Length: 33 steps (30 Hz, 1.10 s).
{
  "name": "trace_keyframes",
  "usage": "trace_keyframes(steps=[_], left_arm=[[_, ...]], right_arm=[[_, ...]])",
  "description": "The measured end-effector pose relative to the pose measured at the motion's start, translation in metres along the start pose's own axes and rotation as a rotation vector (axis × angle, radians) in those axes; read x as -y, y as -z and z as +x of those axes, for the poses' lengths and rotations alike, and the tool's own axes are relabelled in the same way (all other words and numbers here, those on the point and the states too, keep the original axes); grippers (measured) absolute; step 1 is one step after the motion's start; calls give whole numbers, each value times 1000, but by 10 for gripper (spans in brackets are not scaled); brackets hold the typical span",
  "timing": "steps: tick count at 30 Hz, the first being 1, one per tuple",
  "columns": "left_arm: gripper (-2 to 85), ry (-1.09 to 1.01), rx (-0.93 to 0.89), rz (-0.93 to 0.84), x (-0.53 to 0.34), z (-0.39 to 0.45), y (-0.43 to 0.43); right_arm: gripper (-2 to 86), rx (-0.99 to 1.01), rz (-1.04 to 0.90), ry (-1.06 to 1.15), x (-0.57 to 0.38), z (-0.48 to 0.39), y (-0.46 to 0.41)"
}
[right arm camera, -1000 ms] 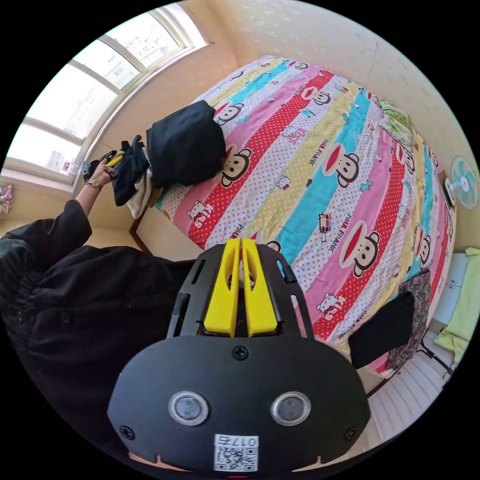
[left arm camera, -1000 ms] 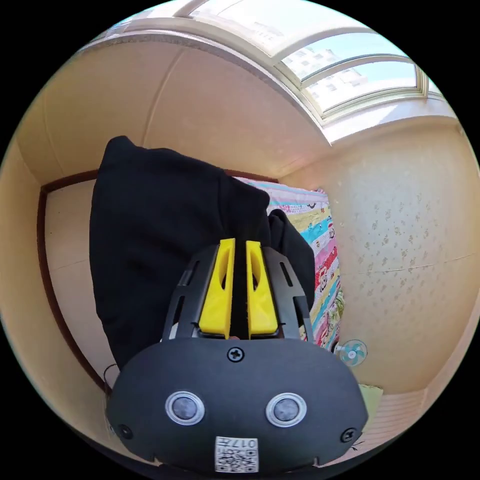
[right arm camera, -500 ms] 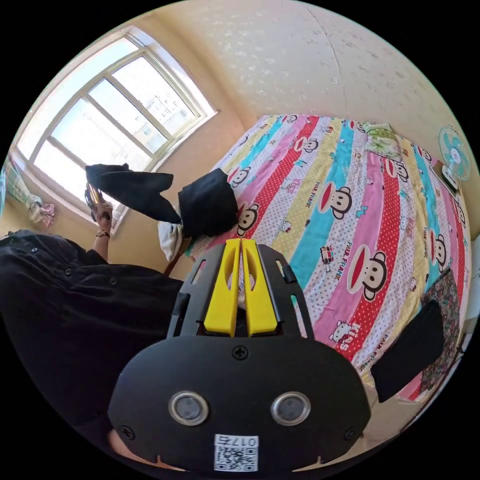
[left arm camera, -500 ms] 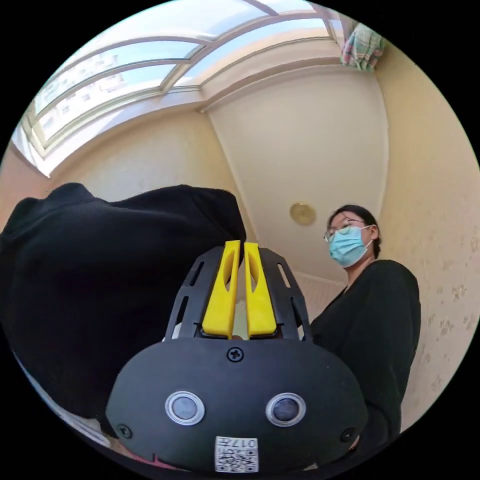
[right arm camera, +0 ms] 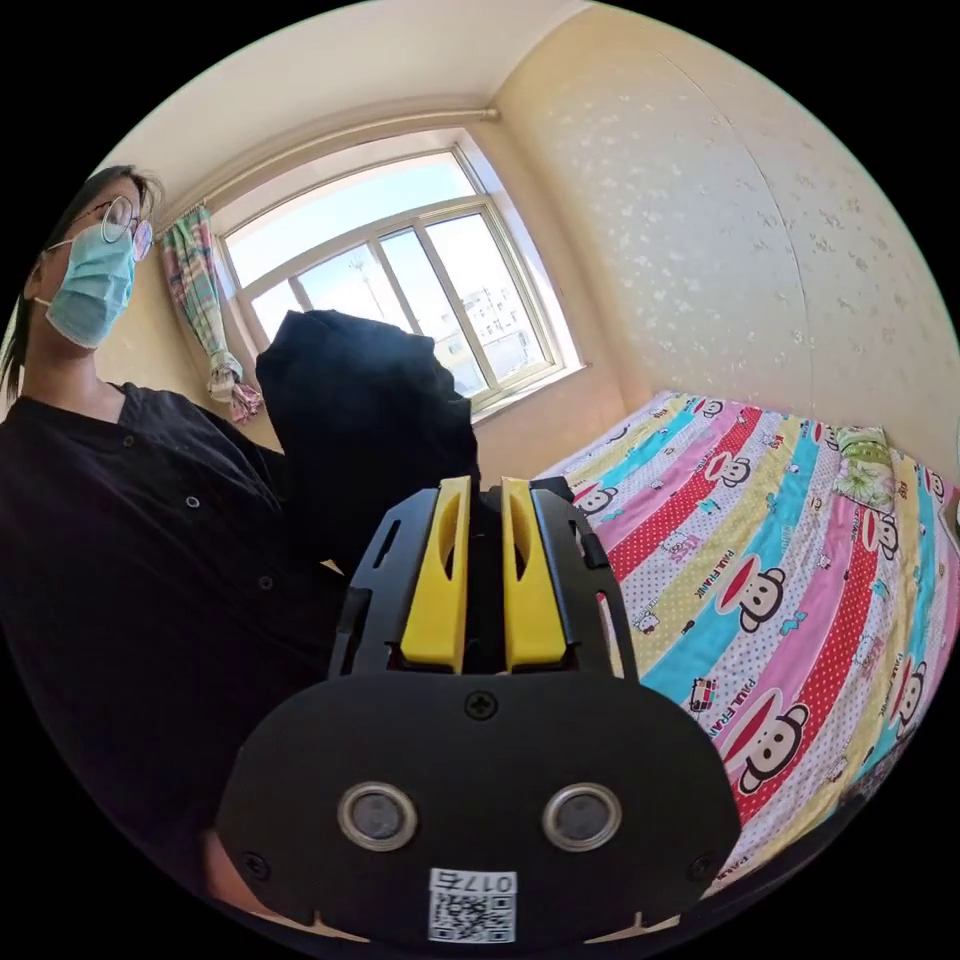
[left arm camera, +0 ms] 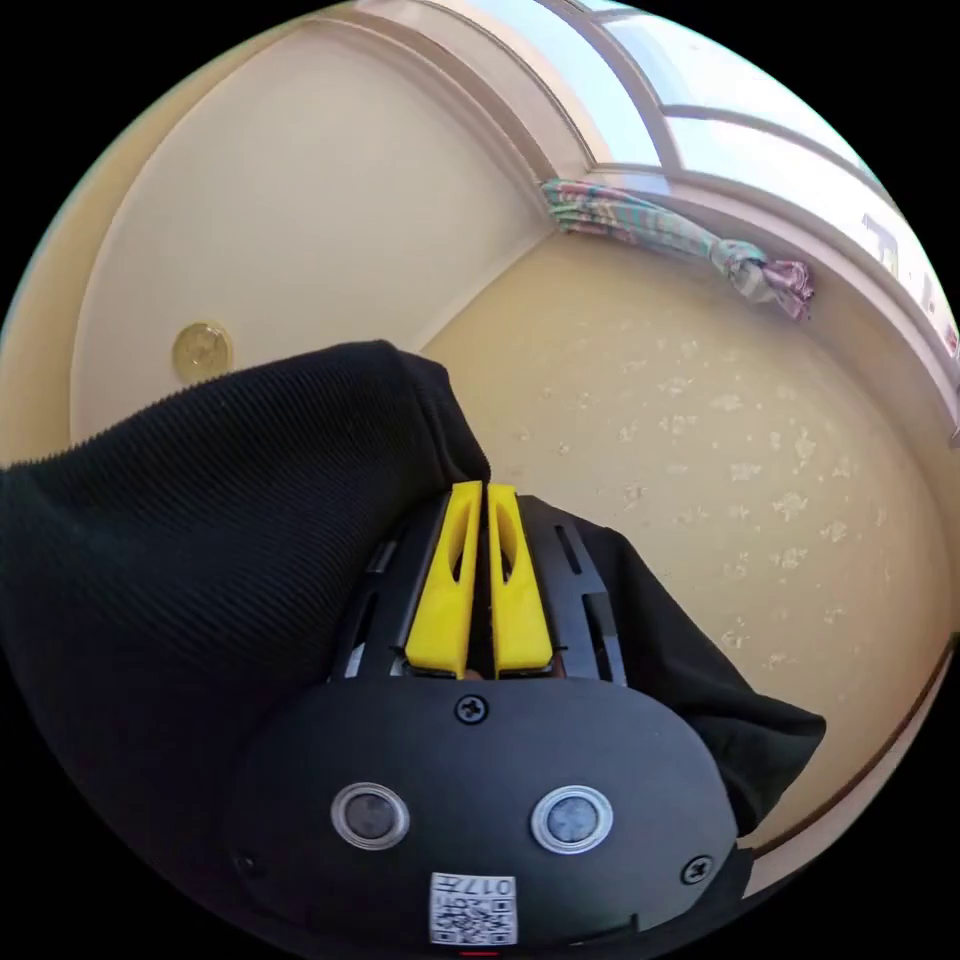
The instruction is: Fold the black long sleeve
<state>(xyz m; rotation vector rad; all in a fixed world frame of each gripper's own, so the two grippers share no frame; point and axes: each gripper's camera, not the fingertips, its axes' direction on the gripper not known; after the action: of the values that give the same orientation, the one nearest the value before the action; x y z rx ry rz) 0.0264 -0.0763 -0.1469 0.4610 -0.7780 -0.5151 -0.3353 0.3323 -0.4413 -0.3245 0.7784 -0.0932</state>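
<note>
The black long sleeve (left arm camera: pixel 220 520) drapes over my left gripper (left arm camera: pixel 485 490), whose yellow jaws are shut on its ribbed cloth. In the right gripper view the same garment (right arm camera: pixel 365 430) hangs bunched in the air in front of the window, beside the person's chest. Just below its lower edge is my right gripper (right arm camera: pixel 485 485), its jaws a narrow gap apart. Black cloth lies at and behind the tips, and I see no fold pinched between them.
A bed with a striped cartoon-monkey sheet (right arm camera: pixel 760 560) lies to the right. The person in black clothes (right arm camera: pixel 130 560) stands at the left. A window (right arm camera: pixel 400 290) with a tied curtain (right arm camera: pixel 205 300) is behind the garment. The wall and the ceiling lamp (left arm camera: pixel 203 350) fill the rest of the left gripper view.
The left gripper has lifted the garment off the pile at the bed's corner and brought it up before the window. The right gripper rose toward it and its jaws parted slightly.
</note>
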Motion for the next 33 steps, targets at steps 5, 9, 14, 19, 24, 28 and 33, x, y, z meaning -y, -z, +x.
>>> trace_keyframes(steps=[5,9,14,19,24,28,33], left_arm=[[-2,144,-212,20,-68,-78,-40],[-2,261,-315,54,-118,-125,-63],[-2,320,-387,70,-156,-159,-73],[-2,336,-431,109,-192,-186,-68],[-2,413,-409,111,-220,-215,-55],[-2,395,-220,20,-215,-205,-29],[2,305,367,-247,-170,-137,5]], right_arm=[[164,296,191,-192,-51,40,23],[177,312,270,-232,-75,58,22],[208,353,247,-291,-90,80,25],[236,330,111,-360,-105,102,34],[209,680,-139,-365,-120,120,-8],[51,869,154,-326,-144,126,35],[36,749,483,-192,-148,106,140]])
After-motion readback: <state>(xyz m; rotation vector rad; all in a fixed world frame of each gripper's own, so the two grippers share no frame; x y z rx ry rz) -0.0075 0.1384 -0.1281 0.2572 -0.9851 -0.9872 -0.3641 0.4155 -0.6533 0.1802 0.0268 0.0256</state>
